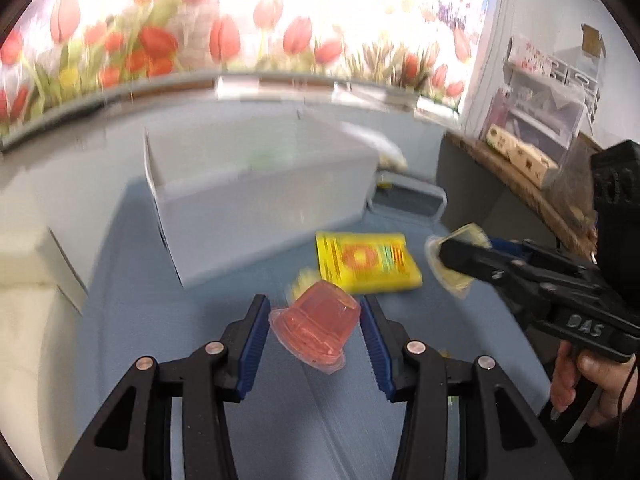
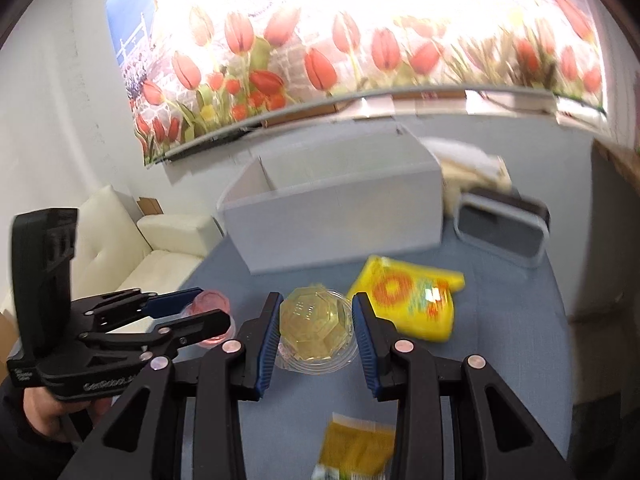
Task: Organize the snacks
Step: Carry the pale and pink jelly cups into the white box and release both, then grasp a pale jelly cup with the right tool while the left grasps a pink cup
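My left gripper (image 1: 314, 332) is shut on a pink jelly cup (image 1: 314, 330), held tilted above the blue table. My right gripper (image 2: 316, 330) is shut on a clear yellow jelly cup (image 2: 316, 330) with a faceted top. In the left wrist view the right gripper (image 1: 448, 258) shows at the right with its yellow jelly cup (image 1: 456, 280). The right wrist view has the left gripper (image 2: 208, 312) at the left with the pink jelly cup (image 2: 212, 304). A yellow snack packet (image 1: 366, 262) (image 2: 412, 300) lies on the table. Behind it stands an open white box (image 1: 260, 208) (image 2: 340, 208).
A grey-and-white basket (image 2: 502, 232) (image 1: 408, 200) stands right of the box. A small yellow packet (image 2: 356, 448) lies near the front table edge. A cream sofa (image 2: 132, 248) is at the left, a wooden shelf (image 1: 516, 172) with clutter at the right, a tulip poster (image 1: 224, 36) behind.
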{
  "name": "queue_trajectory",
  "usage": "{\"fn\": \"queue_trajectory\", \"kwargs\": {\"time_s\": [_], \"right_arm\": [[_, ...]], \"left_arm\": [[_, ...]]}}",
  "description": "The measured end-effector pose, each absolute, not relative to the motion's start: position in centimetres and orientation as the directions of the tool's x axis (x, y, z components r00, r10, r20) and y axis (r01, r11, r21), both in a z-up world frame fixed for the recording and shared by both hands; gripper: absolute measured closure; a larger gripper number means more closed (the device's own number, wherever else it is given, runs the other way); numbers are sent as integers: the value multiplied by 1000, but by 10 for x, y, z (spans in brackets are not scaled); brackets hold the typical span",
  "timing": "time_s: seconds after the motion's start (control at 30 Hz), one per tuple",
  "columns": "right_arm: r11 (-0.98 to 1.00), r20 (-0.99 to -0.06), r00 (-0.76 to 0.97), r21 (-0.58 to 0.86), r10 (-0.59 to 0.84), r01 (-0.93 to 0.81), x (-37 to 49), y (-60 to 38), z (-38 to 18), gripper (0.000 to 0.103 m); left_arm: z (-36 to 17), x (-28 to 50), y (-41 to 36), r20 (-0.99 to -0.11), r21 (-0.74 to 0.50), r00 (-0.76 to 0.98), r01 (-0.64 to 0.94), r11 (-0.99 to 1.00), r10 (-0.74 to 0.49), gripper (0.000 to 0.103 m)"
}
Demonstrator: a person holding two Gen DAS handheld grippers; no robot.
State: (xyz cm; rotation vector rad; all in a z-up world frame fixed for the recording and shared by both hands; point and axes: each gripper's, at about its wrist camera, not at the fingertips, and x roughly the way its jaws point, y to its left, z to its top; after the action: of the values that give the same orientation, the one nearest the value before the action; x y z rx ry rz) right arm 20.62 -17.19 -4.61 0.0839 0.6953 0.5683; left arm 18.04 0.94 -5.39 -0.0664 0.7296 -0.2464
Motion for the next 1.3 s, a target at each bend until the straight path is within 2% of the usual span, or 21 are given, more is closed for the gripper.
{"fn": "queue_trajectory", "kwargs": {"time_s": [0.17, 0.33, 0.53, 0.7, 0.73, 0.77, 0.83, 0.9, 1.17, 1.3], "right_arm": [[846, -552, 651, 232, 521, -480, 255, -149, -15, 65], [866, -575, 661, 197, 482, -460, 315, -120, -2, 65], [868, -596, 645, 206, 478, -453, 361, -104, -6, 65], [883, -630, 646, 146, 430, -446, 384, -90, -21, 64], [893, -637, 654, 134, 409, -429, 388, -90, -23, 63], [901, -643, 655, 135, 397, -413, 390, -90, -25, 42], [906, -636, 660, 170, 400, -387, 393, -96, -29, 0], [909, -610, 683, 181, 403, -375, 391, -104, -28, 0], [909, -587, 694, 250, 416, -334, 377, -128, -24, 0], [882, -572, 672, 281, 470, -378, 347, -141, -19, 0]], "left_arm": [[-9, 221, 27, -601, -113, 769, 190, 975, -219, 52], [15, 276, 43, -586, -66, 792, 166, 984, -172, 52], [2, 331, 61, -614, -93, 772, 134, 987, -163, 52], [-25, 357, 63, -650, -75, 747, 120, 990, -139, 51], [-30, 360, 64, -661, -73, 738, 115, 991, -135, 49], [-35, 363, 67, -670, -74, 731, 103, 992, -126, 28], [-40, 364, 73, -686, -103, 718, 71, 992, -122, 0], [-41, 361, 78, -676, -134, 722, 75, 988, -146, 0], [-39, 336, 75, -674, -67, 732, 72, 995, -98, 0], [-33, 309, 75, -665, -126, 733, 78, 989, -143, 0]]}}
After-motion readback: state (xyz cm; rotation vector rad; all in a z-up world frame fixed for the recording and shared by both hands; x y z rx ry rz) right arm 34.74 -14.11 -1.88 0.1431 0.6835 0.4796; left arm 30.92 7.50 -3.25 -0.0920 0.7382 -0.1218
